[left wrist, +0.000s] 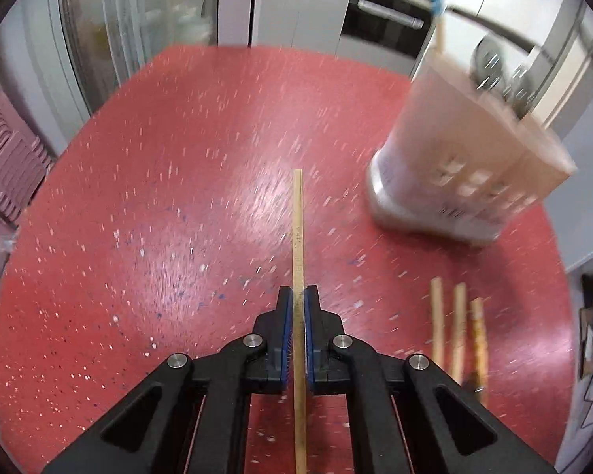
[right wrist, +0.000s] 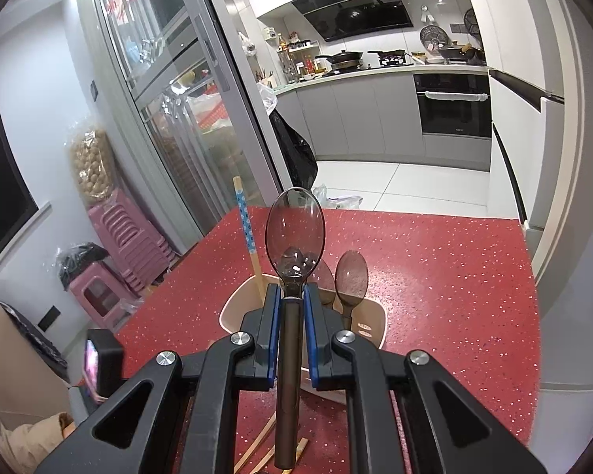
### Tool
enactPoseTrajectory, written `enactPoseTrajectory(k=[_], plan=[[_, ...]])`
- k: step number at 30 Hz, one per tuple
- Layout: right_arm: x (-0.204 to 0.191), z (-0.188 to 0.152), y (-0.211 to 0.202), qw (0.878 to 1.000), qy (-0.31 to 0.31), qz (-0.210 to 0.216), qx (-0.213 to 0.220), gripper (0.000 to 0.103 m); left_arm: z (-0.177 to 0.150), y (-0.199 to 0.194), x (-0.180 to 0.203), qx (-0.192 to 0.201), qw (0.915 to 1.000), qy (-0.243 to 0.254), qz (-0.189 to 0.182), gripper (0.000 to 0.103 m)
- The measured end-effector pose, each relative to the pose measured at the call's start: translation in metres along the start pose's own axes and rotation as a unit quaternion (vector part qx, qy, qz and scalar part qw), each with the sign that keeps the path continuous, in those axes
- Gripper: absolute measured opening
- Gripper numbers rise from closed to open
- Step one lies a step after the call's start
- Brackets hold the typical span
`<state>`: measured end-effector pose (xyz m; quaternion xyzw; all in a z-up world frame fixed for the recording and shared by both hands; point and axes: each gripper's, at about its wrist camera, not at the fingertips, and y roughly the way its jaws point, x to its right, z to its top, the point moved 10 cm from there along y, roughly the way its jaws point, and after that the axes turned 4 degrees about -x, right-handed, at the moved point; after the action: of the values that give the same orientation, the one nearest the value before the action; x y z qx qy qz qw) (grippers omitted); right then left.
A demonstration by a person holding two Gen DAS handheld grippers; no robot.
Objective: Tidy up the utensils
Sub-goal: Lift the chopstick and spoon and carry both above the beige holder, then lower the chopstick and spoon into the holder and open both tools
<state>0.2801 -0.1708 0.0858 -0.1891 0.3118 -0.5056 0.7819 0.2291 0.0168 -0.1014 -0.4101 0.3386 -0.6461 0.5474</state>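
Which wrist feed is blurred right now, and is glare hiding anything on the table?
Left wrist view: motion-smeared, the beige utensil holder soft; the chopstick in the left gripper stays sharp; a pale sheen on the red table hides nothing. Right wrist view: sharp, spoon clear.

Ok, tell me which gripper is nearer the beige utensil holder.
Right. The right gripper, shut on a dark plastic spoon, hangs just over the utensil holder. The left gripper, clamping a chopstick, stands well off to its side.
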Motion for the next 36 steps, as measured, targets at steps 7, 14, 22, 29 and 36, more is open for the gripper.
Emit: enactPoseTrajectory(k=[7, 14, 22, 29, 36], plan=[[0.0, 0.002, -0.005, 1.0, 0.001, -0.003, 0.008, 0.013, 0.052, -0.066, 0.026, 0.095, 0.9947, 0.003, -0.04, 0.031], [0.008, 0.012, 0.0, 1.0, 0.013, -0.007, 0.015, 0.013, 0.117, -0.128, 0.037, 0.18, 0.98, -0.012, -0.084, 0.031], [0.016, 0.03, 0.007, 0.999, 0.011, -0.009, 0.032, 0.013, 0.183, -0.169, 0.054, 0.254, 0.9605, -0.018, -0.113, 0.031], [0.014, 0.043, 0.018, 0.998, -0.005, -0.012, 0.063, 0.013, 0.205, -0.173, 0.073, 0.29, 0.9508, -0.007, -0.109, 0.031], [0.011, 0.045, 0.043, 0.994, -0.039, -0.038, 0.098, 0.012, 0.199, -0.139, 0.077, 0.292, 0.952, -0.004, -0.092, 0.031]])
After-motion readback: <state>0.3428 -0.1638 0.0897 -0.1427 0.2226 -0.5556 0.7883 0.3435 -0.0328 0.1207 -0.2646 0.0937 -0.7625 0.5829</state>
